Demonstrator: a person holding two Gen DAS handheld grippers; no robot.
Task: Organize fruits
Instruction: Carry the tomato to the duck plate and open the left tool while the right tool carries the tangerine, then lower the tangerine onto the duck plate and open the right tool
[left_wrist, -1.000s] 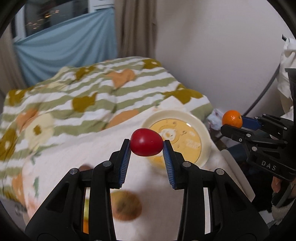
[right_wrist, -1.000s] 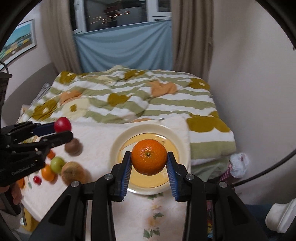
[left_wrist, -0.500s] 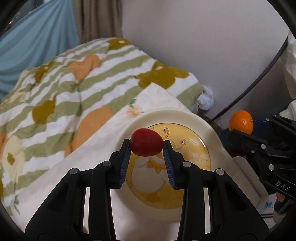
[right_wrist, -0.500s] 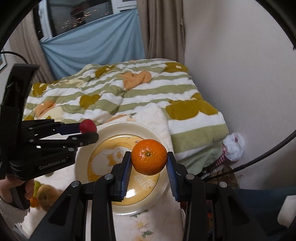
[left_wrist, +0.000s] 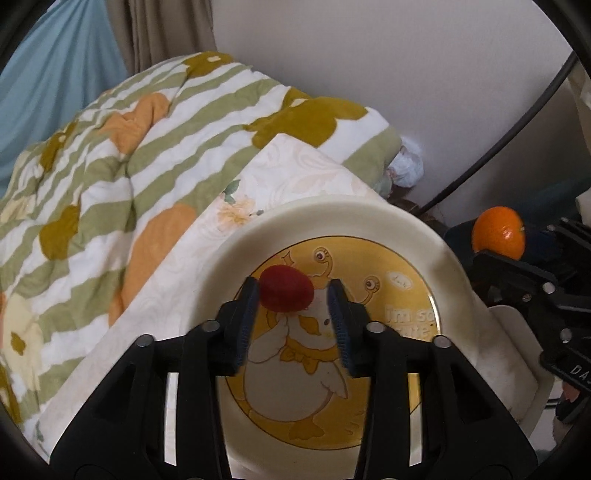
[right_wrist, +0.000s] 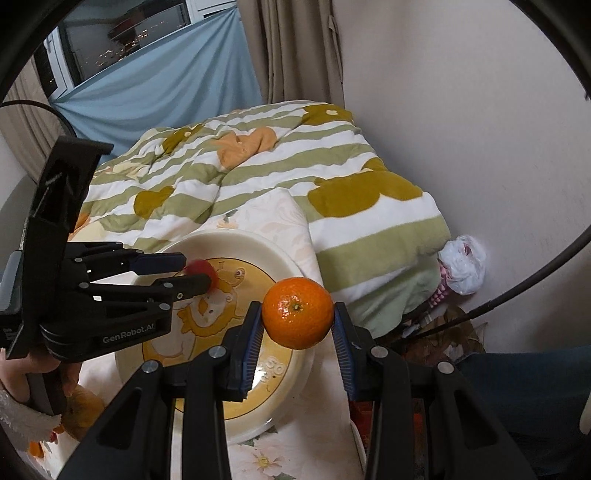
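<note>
Over the plate (left_wrist: 447, 258) we are letting go of a small red fruit (left_wrist: 286, 290): our left tool (left_wrist: 291, 314) has just been opening, its blue pads standing apart, with the fruit between them and the right pad clear of it. Our right tool (right_wrist: 297, 319) is gripping an orange (right_wrist: 297, 312) tightly above the plate's near rim. Nothing is resting on the plate yet, and more fruit (right_wrist: 79, 410) is waiting on the flowered cloth (right_wrist: 258, 454) beside it.
</note>
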